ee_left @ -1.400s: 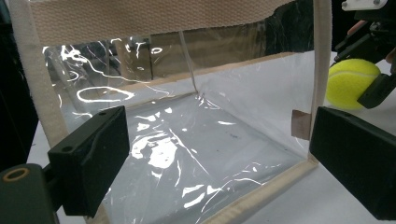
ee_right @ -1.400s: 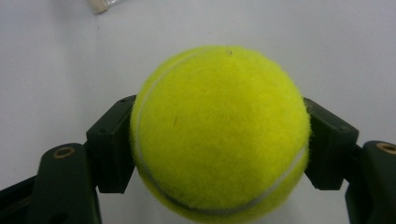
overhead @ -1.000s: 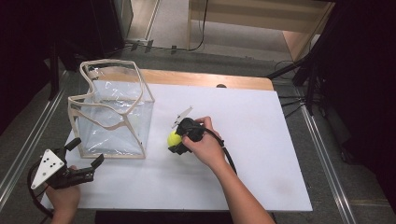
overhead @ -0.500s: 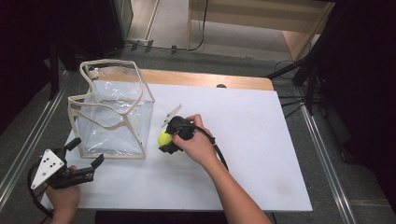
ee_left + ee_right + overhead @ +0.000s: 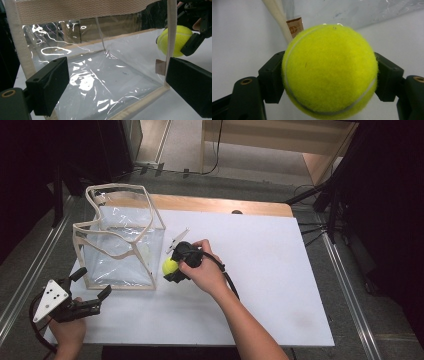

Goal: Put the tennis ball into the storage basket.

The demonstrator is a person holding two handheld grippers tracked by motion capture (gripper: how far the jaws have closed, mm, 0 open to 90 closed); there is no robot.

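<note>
1. One tennis ball (image 5: 169,266) is in play; the right gripper (image 5: 172,268) clamps it between its two black jaws, one pressing on each side.
2. One clear plastic bag (image 5: 120,245) with cloth trim stands open-topped on the white worktop (image 5: 270,270), just beside the right gripper and the ball.
3. The bag's near corner edge and a small brown tag (image 5: 294,26) lie just past the ball, between it and the inside of the bag.
4. The left gripper (image 5: 92,295) has its jaws spread with nothing between them; it faces the bag's clear wall from close by.
5. Two hands hold the two grippers; a black cable (image 5: 227,280) trails back from the right one.
</note>
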